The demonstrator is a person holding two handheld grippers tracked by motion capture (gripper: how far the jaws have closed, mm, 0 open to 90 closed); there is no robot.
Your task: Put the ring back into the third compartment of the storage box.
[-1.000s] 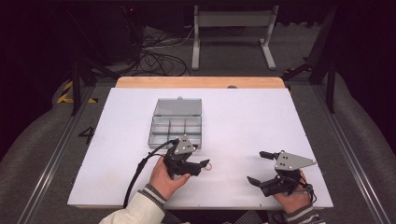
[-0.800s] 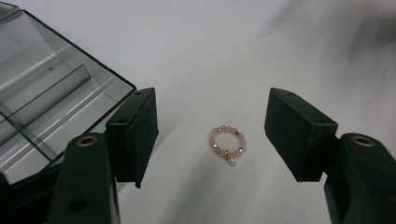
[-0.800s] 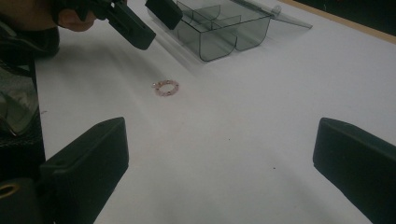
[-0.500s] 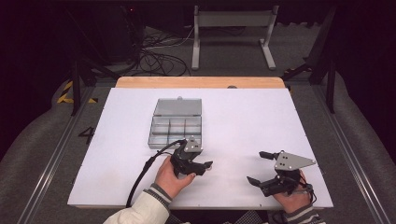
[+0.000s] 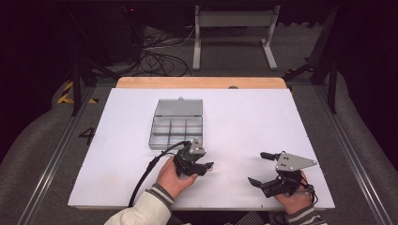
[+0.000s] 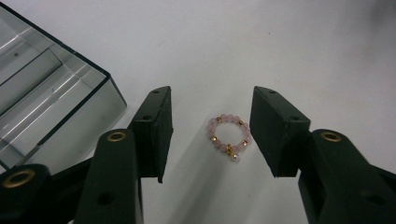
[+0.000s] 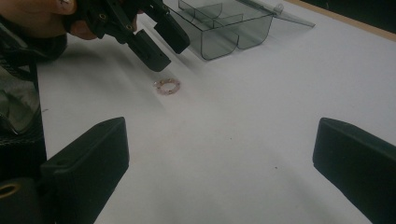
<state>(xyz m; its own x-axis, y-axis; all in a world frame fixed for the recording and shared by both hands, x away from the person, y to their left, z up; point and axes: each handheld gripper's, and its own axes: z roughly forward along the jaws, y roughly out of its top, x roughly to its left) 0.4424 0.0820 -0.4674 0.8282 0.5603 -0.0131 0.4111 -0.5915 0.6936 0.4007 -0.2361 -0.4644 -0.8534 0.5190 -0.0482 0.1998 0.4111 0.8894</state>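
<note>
Left gripper [image 6: 211, 135], jaws spread wide, hovers with the pink bead ring [image 6: 228, 136] lying untouched between them on the table [image 6: 303, 42].

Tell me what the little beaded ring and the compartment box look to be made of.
Beaded ring: pale pink, slightly translucent beads, glass or stone by their soft sheen, with small shiny gold-coloured spacers, likely metal, and a pearly drop.
Compartment box: smoky clear plastic, probably; its dividers and the white table show through the glossy walls.
</note>
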